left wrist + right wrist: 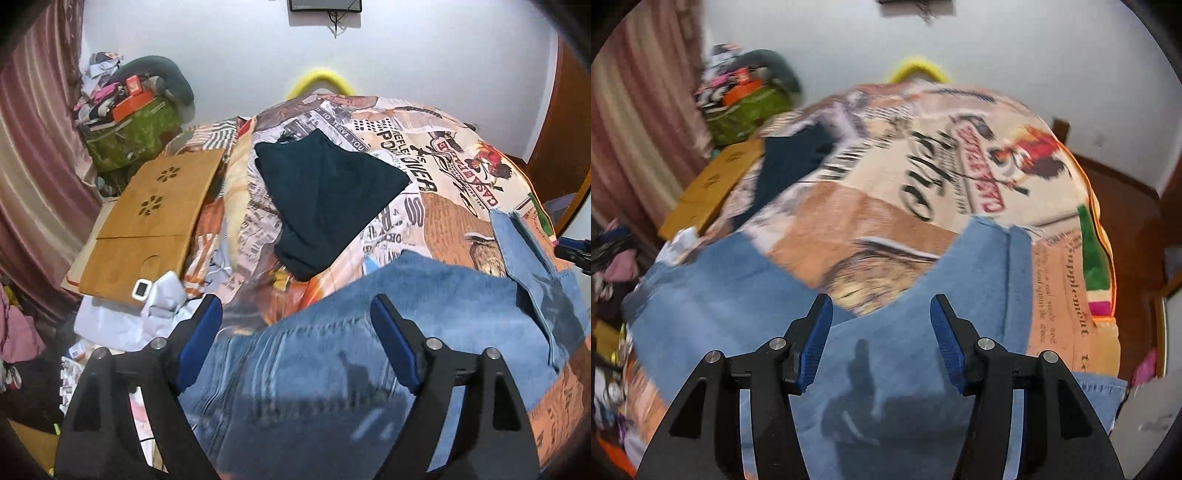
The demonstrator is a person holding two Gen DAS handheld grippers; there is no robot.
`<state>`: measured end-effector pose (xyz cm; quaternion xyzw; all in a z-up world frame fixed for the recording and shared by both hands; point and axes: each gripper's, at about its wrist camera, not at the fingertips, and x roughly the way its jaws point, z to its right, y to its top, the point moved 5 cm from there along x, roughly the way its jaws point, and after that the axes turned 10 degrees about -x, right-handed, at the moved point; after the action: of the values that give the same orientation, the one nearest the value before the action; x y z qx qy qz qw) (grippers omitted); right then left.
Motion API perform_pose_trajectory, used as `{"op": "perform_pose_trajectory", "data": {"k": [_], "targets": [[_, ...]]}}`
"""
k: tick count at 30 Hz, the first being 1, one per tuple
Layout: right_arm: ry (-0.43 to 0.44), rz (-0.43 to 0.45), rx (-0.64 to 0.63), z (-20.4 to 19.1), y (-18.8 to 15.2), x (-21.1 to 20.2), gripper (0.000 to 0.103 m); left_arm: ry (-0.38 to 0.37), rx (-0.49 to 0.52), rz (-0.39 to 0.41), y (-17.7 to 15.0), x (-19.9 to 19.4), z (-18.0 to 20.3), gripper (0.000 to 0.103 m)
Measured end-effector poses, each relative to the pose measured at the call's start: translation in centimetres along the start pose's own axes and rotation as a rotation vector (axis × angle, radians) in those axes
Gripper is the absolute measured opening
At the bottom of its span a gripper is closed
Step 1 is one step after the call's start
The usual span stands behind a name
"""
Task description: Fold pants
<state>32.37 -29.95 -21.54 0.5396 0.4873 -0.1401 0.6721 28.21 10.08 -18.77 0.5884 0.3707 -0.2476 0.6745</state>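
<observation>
Jeans (332, 354) lie spread across a printed bedspread (461, 173); left hand-held gripper (295, 314) and right hand-held gripper (881, 310) hover above, jaws wide apart, holding nothing.

One pair of jeans (332, 369), one dark garment (328, 199) (folded), one wooden board (155, 218)

- The jeans (369, 354) are lying spread across the near end of the bedcover (461, 206).
- The folded garment (325, 206) is resting farther back on the cover.
- The wooden board (155, 218) is sitting to its left, beside the bag (136, 133).
</observation>
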Motion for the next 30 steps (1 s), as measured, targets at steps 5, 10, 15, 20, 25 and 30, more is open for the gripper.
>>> {"op": "perform_pose_trajectory", "data": {"k": [5,10,15,20,25,30], "targets": [[-0.031,-0.068,0.088,4.4,1.0,5.2,0.051,0.012,-0.019,-0.063,0.9,4.0,0.4,0.086],[-0.081,-0.105,0.141,8.2,2.5,10.2,0.051,0.057,-0.035,-0.153,0.9,7.9,-0.5,0.086],[-0.091,-0.173,0.191,10.8,3.6,15.0,0.051,0.087,-0.037,-0.185,0.4,9.8,-1.5,0.086],[-0.106,-0.179,0.225,11.5,3.1,17.5,0.051,0.084,-0.035,-0.223,-0.3,11.2,-1.3,0.086],[-0.151,-0.172,0.206,11.5,2.8,17.5,0.007,0.088,0.001,-0.227,-1.0,11.3,-0.1,0.086],[-0.138,-0.099,0.229,12.2,3.1,13.9,0.005,0.073,0.056,-0.208,-1.5,9.6,1.9,0.086]]}}
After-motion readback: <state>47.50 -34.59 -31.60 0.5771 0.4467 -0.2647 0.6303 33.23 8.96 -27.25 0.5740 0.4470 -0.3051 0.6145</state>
